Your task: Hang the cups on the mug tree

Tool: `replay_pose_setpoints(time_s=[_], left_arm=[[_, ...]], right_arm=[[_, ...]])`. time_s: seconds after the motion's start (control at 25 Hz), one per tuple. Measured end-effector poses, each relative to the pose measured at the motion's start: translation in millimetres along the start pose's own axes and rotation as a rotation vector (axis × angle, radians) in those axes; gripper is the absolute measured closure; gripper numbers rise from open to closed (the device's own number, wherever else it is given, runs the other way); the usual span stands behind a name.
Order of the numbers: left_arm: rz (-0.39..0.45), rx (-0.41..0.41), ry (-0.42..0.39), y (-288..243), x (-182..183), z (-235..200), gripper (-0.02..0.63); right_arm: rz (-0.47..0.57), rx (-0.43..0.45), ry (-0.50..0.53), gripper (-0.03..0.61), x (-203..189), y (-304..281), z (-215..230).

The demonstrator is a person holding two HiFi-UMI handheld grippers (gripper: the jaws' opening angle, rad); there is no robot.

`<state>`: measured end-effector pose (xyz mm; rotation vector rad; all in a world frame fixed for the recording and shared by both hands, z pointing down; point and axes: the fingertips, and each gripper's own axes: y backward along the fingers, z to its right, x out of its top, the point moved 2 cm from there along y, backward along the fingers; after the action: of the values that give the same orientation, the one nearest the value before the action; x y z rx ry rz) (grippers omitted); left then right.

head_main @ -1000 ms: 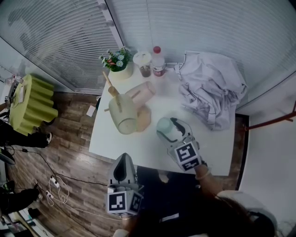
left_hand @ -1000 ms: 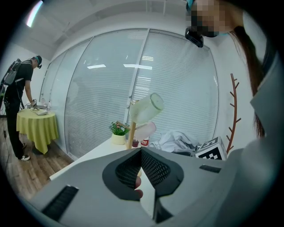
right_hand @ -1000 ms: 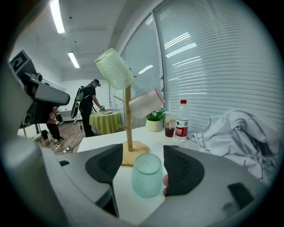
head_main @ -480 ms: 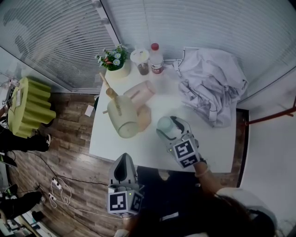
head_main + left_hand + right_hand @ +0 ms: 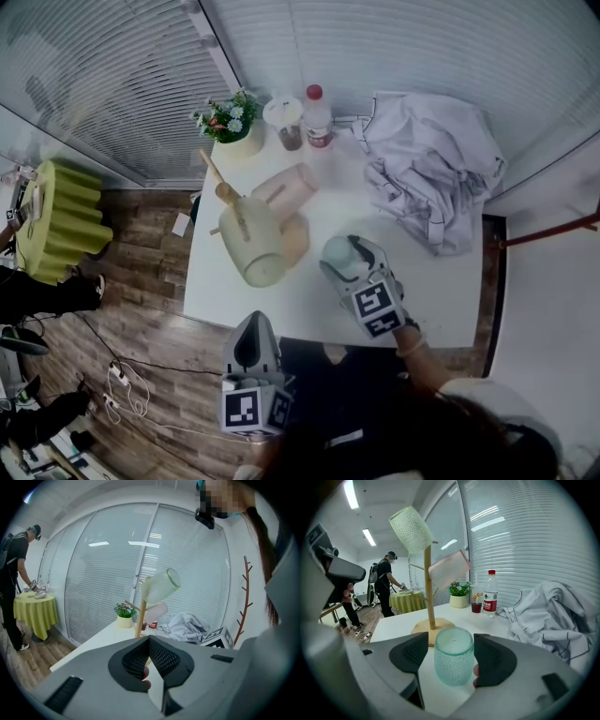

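Teal cup (image 5: 343, 260) stands on table (image 5: 281, 306); two cups (image 5: 255, 246) hang on mug tree (image 5: 427, 588).

Mug tree (image 5: 293, 241) stands left on table (image 5: 281, 305), top cup (image 5: 253, 248) and lower cup (image 5: 286, 187) on its pegs; third cup (image 5: 343, 260) on table right-front of tree; plant (image 5: 228, 122), jar (image 5: 287, 122), bottle (image 5: 318, 120) in row behind tree; cloth (image 5: 431, 173) back right, beside bottle

An office-like room is indicated by glass walls (image 5: 422, 56) lined with slatted blinds (image 5: 112, 84) and by strip lights (image 5: 349, 493) on the ceiling. A white table (image 5: 441, 300) and a cloth-covered table (image 5: 61, 220) are set on wood-look flooring (image 5: 150, 281), across which cables (image 5: 127, 384) are trailed.
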<state>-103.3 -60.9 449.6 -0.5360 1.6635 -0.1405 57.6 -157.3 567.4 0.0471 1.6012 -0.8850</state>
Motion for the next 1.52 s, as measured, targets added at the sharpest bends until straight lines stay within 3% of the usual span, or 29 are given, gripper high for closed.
replay_pose_setpoints(time_s=[0.8,1.52], left_arm=[[0.010,-0.009,-0.011,-1.4,4.2,9.8,0.612],[0.098,-0.012,-0.011,9.8,9.5,53.2,0.612]], right_arm=[[-0.028,0.009,0.019,0.304,-6.9,-3.0,2.0],[0.033,0.053,0.079,0.305,4.5,36.8,2.1]])
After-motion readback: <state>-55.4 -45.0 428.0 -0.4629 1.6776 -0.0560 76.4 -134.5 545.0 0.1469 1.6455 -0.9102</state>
